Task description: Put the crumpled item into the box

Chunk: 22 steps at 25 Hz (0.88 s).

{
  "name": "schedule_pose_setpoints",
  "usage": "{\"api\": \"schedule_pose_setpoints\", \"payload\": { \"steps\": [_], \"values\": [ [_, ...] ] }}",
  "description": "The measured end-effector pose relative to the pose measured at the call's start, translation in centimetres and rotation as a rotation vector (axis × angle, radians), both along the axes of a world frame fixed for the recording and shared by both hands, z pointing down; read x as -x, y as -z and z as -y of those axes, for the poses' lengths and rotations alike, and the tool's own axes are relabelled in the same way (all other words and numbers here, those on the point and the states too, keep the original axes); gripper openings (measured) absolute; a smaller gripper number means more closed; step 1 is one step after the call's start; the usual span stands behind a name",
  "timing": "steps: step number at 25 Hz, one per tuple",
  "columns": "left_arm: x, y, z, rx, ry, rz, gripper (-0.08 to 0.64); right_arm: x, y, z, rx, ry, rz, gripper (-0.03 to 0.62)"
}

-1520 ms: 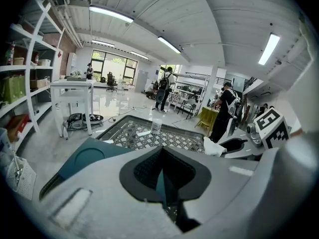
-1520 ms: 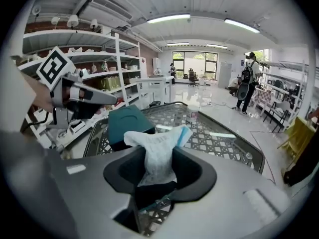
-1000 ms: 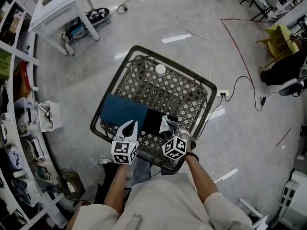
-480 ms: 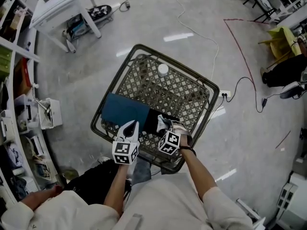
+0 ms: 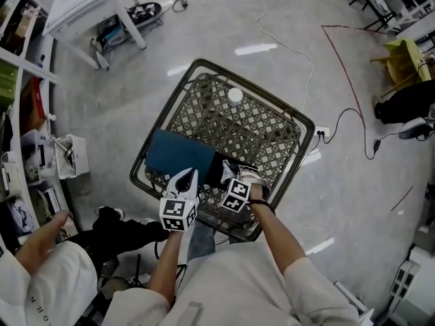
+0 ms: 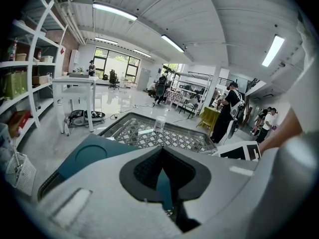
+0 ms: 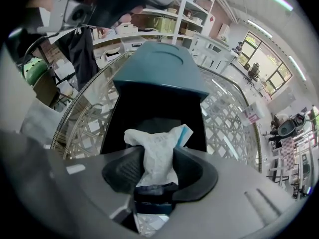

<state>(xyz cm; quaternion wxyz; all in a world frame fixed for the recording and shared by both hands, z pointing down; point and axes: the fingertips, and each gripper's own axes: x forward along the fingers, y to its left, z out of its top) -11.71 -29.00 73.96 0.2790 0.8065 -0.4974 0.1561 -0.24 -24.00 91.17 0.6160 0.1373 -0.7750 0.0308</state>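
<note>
- Right tool: jaws pinch the crumpled item. A pad presses on each side of it, and the jaws have just been opening slightly with the item between them.
- Crumpled item: white, with a pale blue edge at its upper right in the right gripper view. It bulges out above the pads and hangs directly over the open box.
- Box: black interior. Its teal lid stands folded back at the far side, toward the top of the right gripper view.
- Left tool: jaws pressed together at the tips, nothing between them. In the head view it sits just left of the right tool, near the teal lid.
- Tabletop: metal lattice with a dark rounded rim. The box lies at its lower left corner in the head view.
- White container: upright near the top edge of the tabletop, well apart from the box.
- Floor: glossy grey, with a white cable running across its upper centre.
- Second person's sleeve: at the lower left of the head view.
</note>
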Motion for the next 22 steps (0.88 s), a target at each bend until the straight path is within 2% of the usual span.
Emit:
{"api": "schedule_pose_setpoints", "payload": {
  "steps": [8,11,16,22],
  "values": [
    [-0.1,0.1,0.0,-0.003,0.001,-0.004,0.006,0.0,0.0,-0.1,0.054,-0.001,0.006,0.173],
    [0.1,0.4,0.1,-0.007,0.001,-0.006,0.006,0.3,0.1,-0.3,0.057,0.008,0.020,0.208],
    [0.4,0.5,-0.1,-0.010,0.000,-0.005,0.006,1.3,1.7,-0.2,0.034,-0.003,0.089,0.269],
    [-0.3,0.9,-0.4,-0.020,-0.013,-0.008,0.006,1.5,3.6,0.0,-0.016,-0.008,0.130,0.273]
  ]
}}
